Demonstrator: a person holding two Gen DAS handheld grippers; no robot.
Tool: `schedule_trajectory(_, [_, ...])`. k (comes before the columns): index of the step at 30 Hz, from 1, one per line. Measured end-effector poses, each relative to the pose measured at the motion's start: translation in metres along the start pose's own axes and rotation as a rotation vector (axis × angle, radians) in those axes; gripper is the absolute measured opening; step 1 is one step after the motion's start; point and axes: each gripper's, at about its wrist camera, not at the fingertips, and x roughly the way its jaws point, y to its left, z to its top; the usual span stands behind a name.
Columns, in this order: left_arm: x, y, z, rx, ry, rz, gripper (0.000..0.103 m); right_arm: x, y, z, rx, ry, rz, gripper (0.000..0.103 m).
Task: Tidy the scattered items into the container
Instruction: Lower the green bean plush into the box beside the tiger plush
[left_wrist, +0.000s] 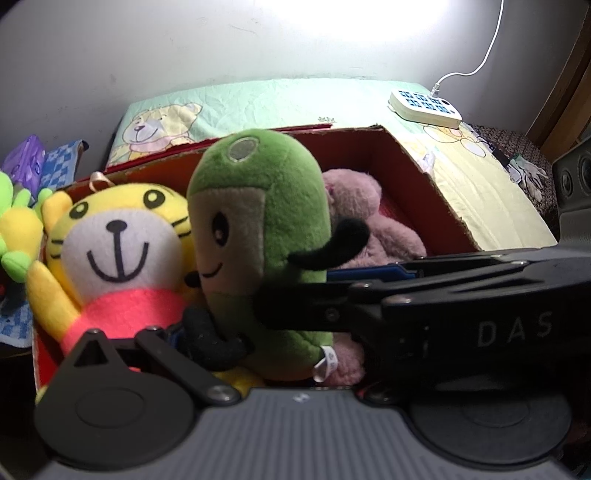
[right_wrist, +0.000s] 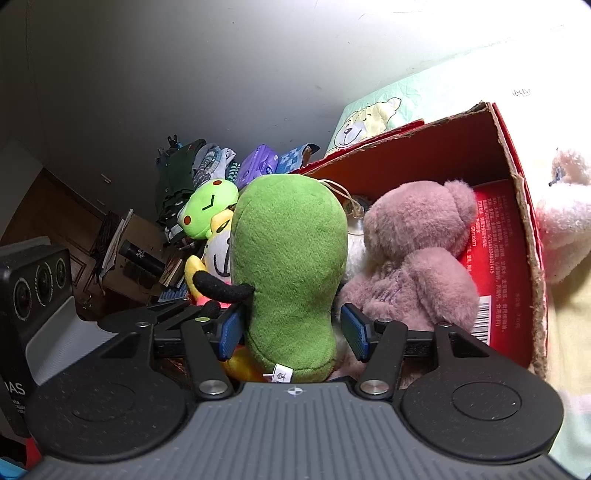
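Right gripper (right_wrist: 291, 332): jaws parted, straddling green plush (right_wrist: 288, 266), left pad touching, right clear. Left gripper (left_wrist: 291, 295): spread wide, fingertips hidden. Pink plush (right_wrist: 413, 258) half hidden in red box (right_wrist: 517, 206).

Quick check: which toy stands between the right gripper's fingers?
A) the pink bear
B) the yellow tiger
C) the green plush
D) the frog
C: the green plush stands upright in the red box between the right gripper's blue pads, with a gap on the right side.

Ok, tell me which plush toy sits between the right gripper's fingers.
The green plush toy with black arms. The yellow tiger and the mauve bear flank it in the red box.
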Motion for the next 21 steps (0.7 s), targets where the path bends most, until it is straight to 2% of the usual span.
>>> schedule_trajectory(9, [0.002, 0.0, 0.001, -0.005, 0.005, 0.007, 0.102, -0.012, -0.002, 0.0, 0.023, -0.011, -0.012, 0.059])
schedule_trajectory(16, [0.006, -0.009, -0.001, 0.041, 0.009, 0.051, 0.102, -0.031, -0.002, 0.006, 0.023, -0.079, -0.034, 0.057])
schedule_trajectory(17, [0.006, -0.008, -0.001, 0.04, 0.01, 0.051, 0.102, -0.032, -0.004, 0.007, 0.033, -0.086, -0.034, 0.056])
schedule_trajectory(18, [0.006, -0.008, -0.001, 0.04, 0.01, 0.05, 0.102, -0.032, -0.006, 0.008, 0.043, -0.09, -0.03, 0.05])
schedule_trajectory(21, [0.006, -0.008, -0.002, 0.041, 0.012, 0.055, 0.102, -0.03, -0.007, 0.008, 0.058, -0.086, -0.016, 0.044])
